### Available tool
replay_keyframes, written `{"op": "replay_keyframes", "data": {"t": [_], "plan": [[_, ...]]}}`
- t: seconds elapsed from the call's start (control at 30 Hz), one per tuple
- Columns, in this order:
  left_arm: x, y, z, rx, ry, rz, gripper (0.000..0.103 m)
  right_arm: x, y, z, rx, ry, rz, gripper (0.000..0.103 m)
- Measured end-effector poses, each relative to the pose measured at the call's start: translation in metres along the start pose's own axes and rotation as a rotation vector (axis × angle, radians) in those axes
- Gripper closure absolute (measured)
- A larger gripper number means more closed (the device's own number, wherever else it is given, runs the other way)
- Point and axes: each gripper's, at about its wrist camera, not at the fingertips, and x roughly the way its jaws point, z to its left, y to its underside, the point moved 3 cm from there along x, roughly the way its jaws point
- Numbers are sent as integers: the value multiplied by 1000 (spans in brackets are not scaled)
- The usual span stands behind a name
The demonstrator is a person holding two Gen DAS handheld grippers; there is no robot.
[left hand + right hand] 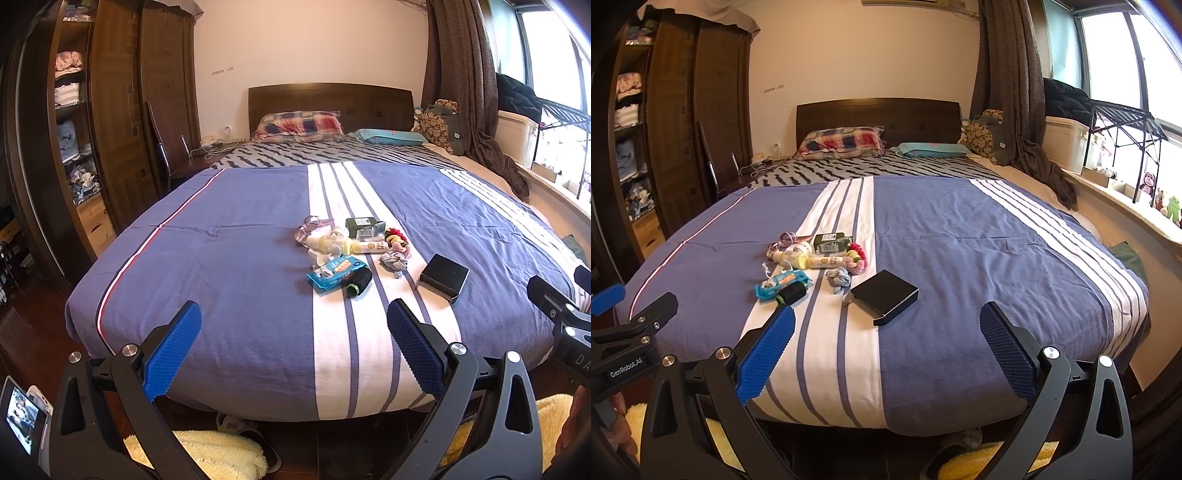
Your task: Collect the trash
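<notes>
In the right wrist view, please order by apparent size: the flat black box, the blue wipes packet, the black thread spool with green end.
1. Flat black box, clearly largest, though also nearest the camera.
2. Blue wipes packet.
3. Black thread spool with green end, smallest; it overlaps the packet.

Small clutter pile (347, 254) lies heaped on striped bedspread (236, 280).

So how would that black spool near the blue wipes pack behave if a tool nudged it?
The spool lies on its side, so it would probably roll, though the soft bedspread may damp that. It touches the wipes pack, which could block rolling that way. It looks small and likely light, so both open tools should manage it.
</notes>
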Motion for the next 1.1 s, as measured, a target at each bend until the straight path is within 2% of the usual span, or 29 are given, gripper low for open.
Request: {"op": "replay_keyframes", "data": {"t": [1.1], "plan": [[-3, -2, 1, 2, 1, -6, 8, -2, -4, 4, -10, -12, -9, 3]]}}
